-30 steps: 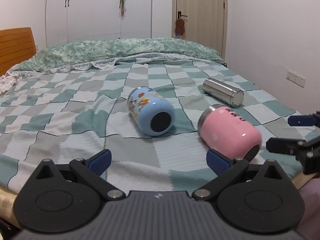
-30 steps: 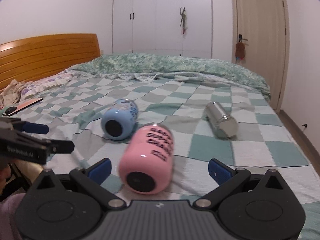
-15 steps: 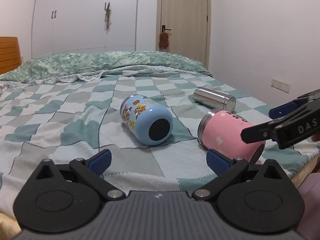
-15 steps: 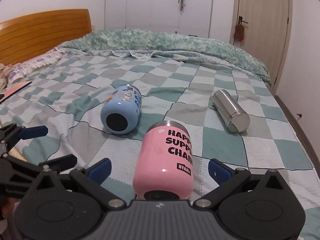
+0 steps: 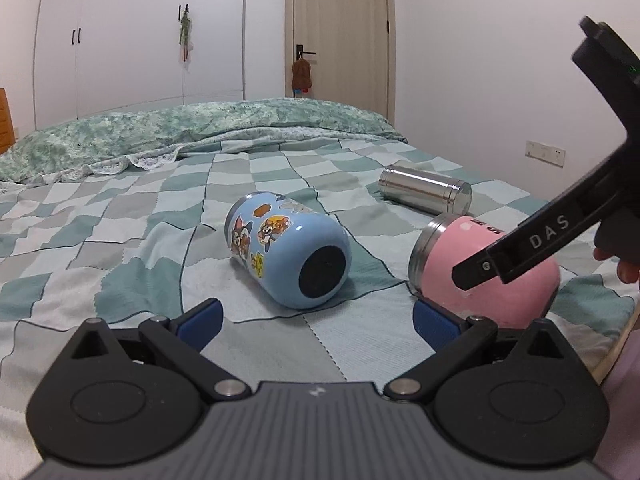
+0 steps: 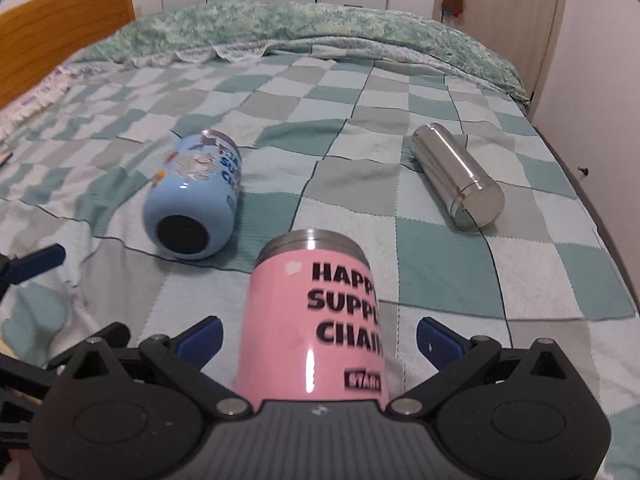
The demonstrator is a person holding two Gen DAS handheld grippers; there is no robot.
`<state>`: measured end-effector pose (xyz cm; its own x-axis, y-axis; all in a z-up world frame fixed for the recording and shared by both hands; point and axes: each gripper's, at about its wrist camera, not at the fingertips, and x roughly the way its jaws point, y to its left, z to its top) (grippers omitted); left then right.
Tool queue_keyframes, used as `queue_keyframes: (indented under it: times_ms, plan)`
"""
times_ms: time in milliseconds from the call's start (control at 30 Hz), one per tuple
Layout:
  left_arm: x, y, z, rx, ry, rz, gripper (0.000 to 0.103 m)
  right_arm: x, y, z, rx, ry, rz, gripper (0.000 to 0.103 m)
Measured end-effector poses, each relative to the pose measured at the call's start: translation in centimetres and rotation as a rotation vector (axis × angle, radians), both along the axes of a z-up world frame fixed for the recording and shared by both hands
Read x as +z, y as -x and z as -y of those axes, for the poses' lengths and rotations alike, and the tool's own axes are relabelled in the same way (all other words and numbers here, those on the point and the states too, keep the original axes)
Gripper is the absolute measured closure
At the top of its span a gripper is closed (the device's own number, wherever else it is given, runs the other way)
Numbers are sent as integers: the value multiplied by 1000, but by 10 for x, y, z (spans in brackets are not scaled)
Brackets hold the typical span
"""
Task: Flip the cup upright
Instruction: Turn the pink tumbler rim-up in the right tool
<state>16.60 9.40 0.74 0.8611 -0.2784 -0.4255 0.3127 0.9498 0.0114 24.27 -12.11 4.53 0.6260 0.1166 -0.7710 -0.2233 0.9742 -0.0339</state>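
Observation:
Three cups lie on their sides on the checked bedspread [image 5: 120, 216]. A pink cup [image 6: 316, 320] with black lettering lies between the open fingers of my right gripper [image 6: 318, 338], its steel rim pointing away; the pads are apart from it. It also shows in the left wrist view [image 5: 452, 276], partly behind the right gripper's finger [image 5: 532, 240]. A blue cartoon cup [image 5: 288, 256] lies ahead of my open, empty left gripper [image 5: 316, 320], base toward me. A steel cup [image 5: 424, 190] lies farther right.
A rumpled green quilt [image 5: 200, 128] lies across the head of the bed. A wooden headboard [image 6: 60, 36] stands at the left. The bed's right edge [image 6: 600, 224] runs beside the wall, with a door [image 5: 340, 28] and wardrobe beyond.
My right gripper has moved forward and down over the pink cup, which now sits between its fingers. My left gripper has shifted slightly closer to the blue cup.

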Motion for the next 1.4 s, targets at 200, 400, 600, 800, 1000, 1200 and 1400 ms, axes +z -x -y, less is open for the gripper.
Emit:
queue_keyframes:
  times_ms: [200, 400, 600, 800, 1000, 1200, 1400]
  plan:
    - [-3, -14, 1, -11, -6, -16, 0, -8, -30, -15, 33, 42, -73, 0]
    - [-8, -22, 0, -8, -10, -36, 0, -13, -56, -25, 63, 67, -157, 0]
    - [-8, -23, -2, 3, -3, -41, 0, -19, -70, -27, 79, 79, -231, 19]
    - [-7, -21, -4, 12, 1, -41, 0, -13, -60, -16, 89, 24, -184, 20]
    - [-4, -14, -5, 22, 10, -36, 0, -1, -29, 3, 98, -73, -47, 20]
    - [2, -5, -5, 31, 13, -27, 0, 15, 19, 22, 140, -158, 178, 20]
    - [8, 2, 0, 39, 19, -14, 0, 24, 36, 30, 113, -153, 451, 20]
